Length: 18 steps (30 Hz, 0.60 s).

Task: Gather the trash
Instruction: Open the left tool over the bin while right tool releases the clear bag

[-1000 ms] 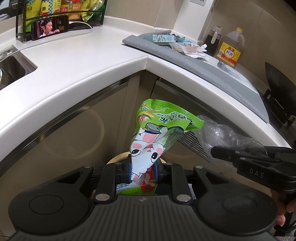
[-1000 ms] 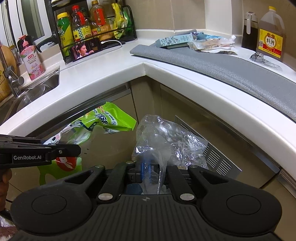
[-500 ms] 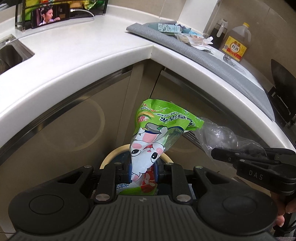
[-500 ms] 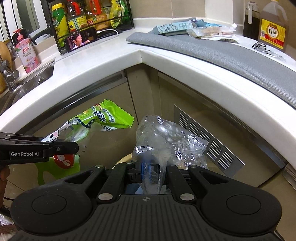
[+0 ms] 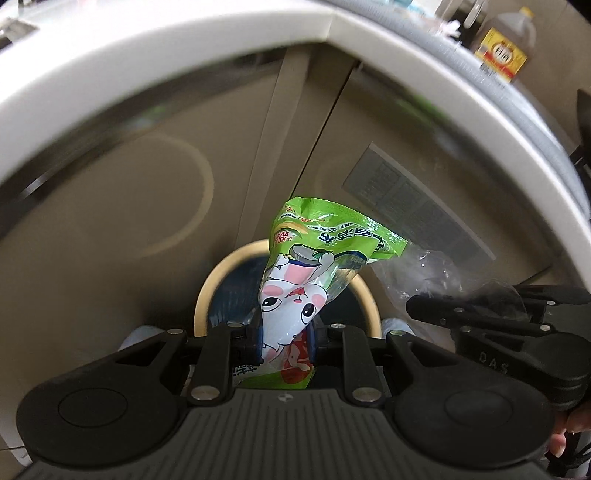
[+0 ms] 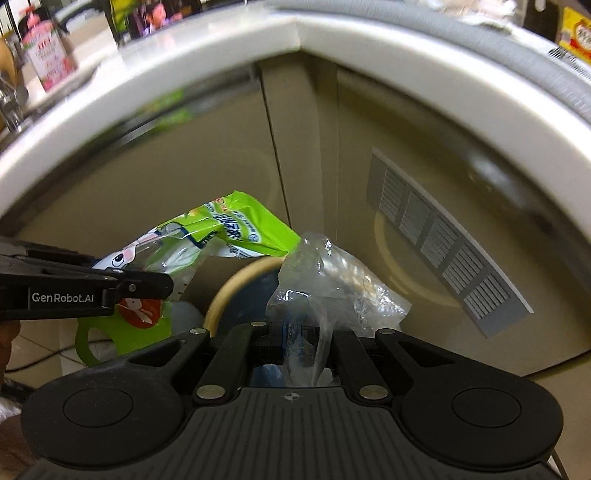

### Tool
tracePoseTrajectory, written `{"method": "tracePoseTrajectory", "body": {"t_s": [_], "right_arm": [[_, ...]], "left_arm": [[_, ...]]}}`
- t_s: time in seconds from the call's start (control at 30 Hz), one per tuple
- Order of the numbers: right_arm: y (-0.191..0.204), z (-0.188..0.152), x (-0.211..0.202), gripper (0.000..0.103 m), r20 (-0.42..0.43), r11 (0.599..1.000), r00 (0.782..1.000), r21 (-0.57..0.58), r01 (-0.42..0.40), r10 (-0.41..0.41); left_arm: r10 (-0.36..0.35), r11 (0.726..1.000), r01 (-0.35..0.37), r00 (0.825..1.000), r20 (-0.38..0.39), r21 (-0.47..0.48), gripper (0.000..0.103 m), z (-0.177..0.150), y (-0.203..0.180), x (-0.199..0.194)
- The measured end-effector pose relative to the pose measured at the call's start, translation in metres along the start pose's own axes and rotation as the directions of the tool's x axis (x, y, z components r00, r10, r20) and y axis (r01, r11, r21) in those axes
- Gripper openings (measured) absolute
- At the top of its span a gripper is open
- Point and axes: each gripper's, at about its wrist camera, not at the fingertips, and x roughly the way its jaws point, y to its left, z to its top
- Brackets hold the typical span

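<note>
My left gripper (image 5: 284, 341) is shut on a green snack wrapper with a cartoon rabbit (image 5: 310, 269); it holds the wrapper over a round bin with a cream rim (image 5: 207, 291) on the floor. My right gripper (image 6: 295, 345) is shut on a crumpled clear plastic bag (image 6: 332, 291), just right of the wrapper and above the same bin (image 6: 229, 291). The right wrist view shows the left gripper (image 6: 147, 286) with the wrapper (image 6: 229, 229); the left wrist view shows the right gripper (image 5: 417, 306) with the clear bag (image 5: 424, 273).
The white curved countertop edge (image 5: 184, 51) hangs above beige cabinet doors (image 5: 110, 206). A vent grille (image 6: 443, 251) is in the right door. A grey mat (image 6: 443, 26) and an oil bottle (image 5: 506, 51) are on the counter. A pink soap bottle (image 6: 44, 55) stands by the sink.
Both grippers have dropped well below the counter edge with their trash, and the bin's rim and dark inside have come into view beneath them.
</note>
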Motion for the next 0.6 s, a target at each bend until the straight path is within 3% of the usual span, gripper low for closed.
{"method": "tracePoseTrajectory", "body": {"t_s": [0.3,0.6], "right_arm": [[0.0,-0.004,0.056,0.006,-0.131,0.999,0.991,-0.028,0.018,-0.022],[0.0,0.003,0.087,0.006,-0.188,0.999,0.982,-0.028,0.021,-0.026]], "left_arm": [[0.054,0.998,-0.059,0.99,-0.129,-0.035,0.023,0.007,0.009,0.065],[0.087,0.995,-0.096,0.974,-0.21,-0.035,0.023,0.011,0.01,0.109]]}}
